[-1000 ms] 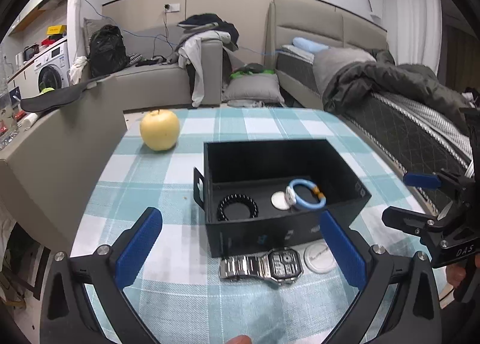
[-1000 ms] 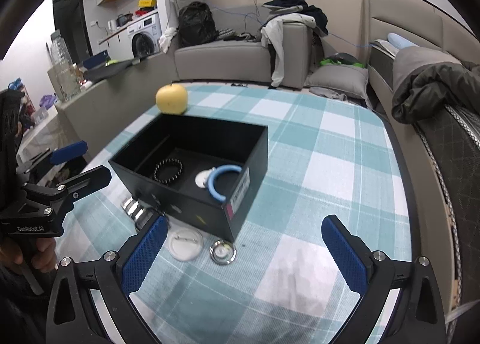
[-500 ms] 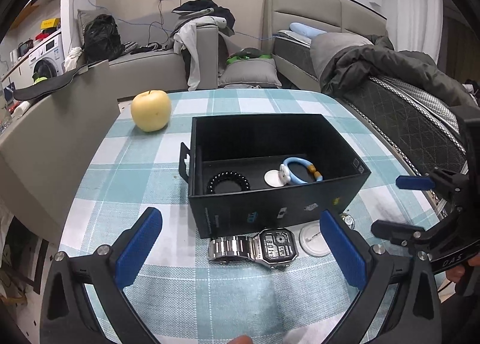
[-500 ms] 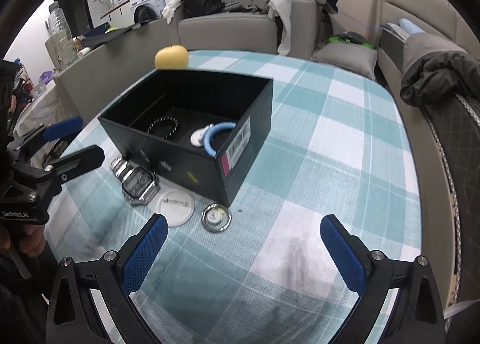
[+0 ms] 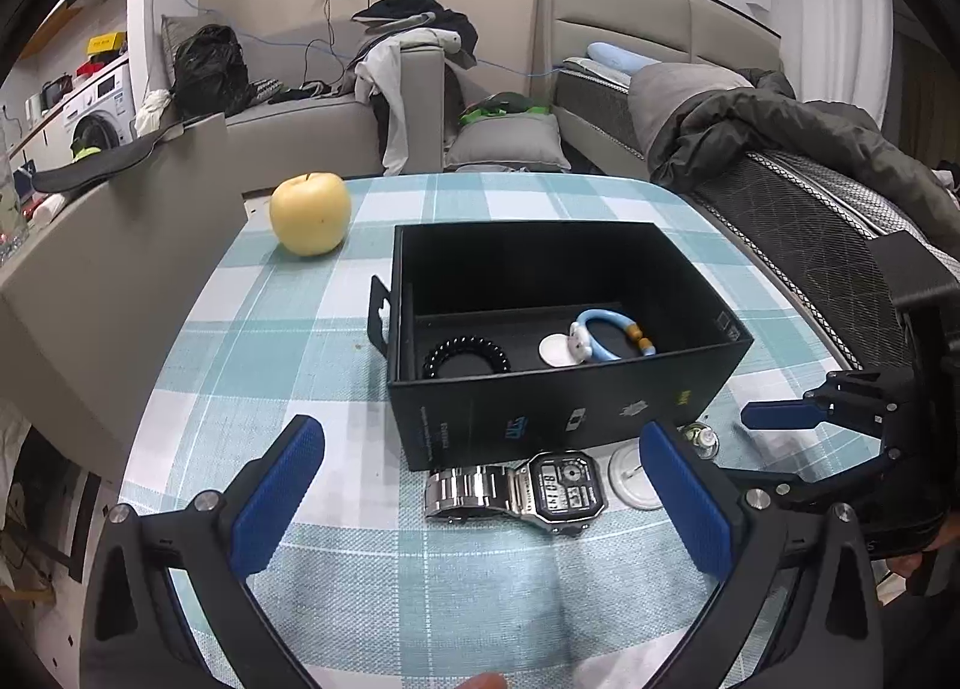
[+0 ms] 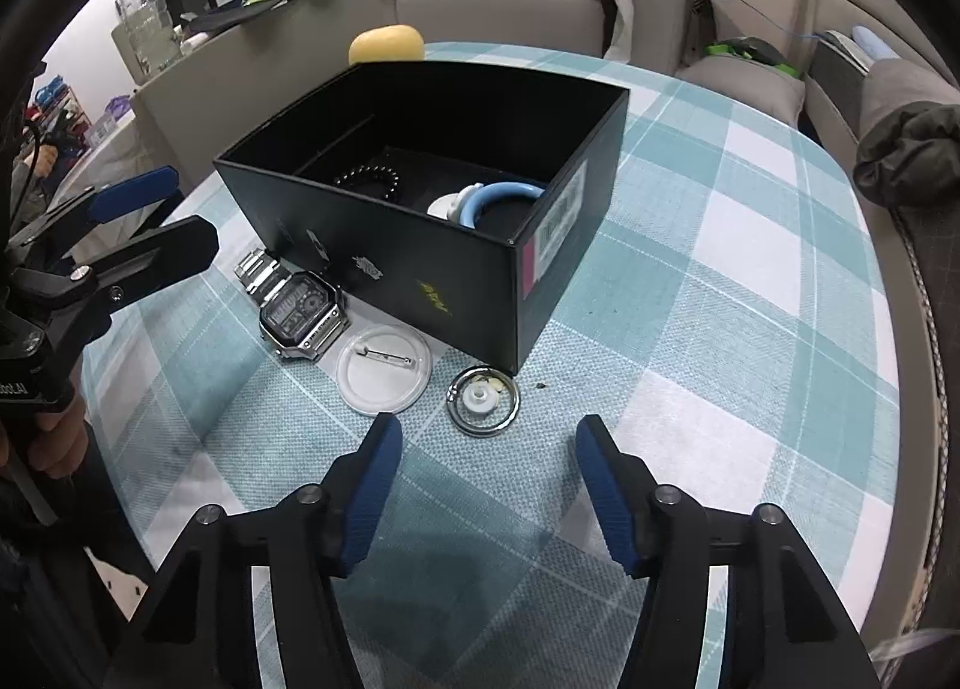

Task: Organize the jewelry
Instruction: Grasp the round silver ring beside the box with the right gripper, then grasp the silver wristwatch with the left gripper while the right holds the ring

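Observation:
A black open box [image 5: 708, 329] [image 6: 420, 275] stands on the checked tablecloth. It holds a black bead bracelet [image 5: 467, 359] [image 6: 372, 177], a blue bangle [image 5: 609, 332] [image 6: 498, 197] and a white disc [image 5: 555, 350]. In front of the box lie a silver digital watch [image 5: 540, 491] [image 6: 297, 314], a clear round pin badge [image 5: 627, 476] [image 6: 384, 371] and a small silver round piece [image 6: 483, 401] [image 5: 699, 437]. My left gripper [image 5: 480, 500] is open and empty, just before the watch. My right gripper [image 6: 486, 497] is open and empty, just before the silver piece.
A yellow apple [image 5: 309, 213] [image 6: 387, 45] sits on the table behind the box at the far left. A sofa with clothes, a bed and a washing machine lie beyond the table. The table edge runs close on the right [image 6: 900, 365].
Both grippers have moved in and down toward the items in front of the box. The right gripper's jaws have narrowed but stay open. Nothing has been taken hold of.

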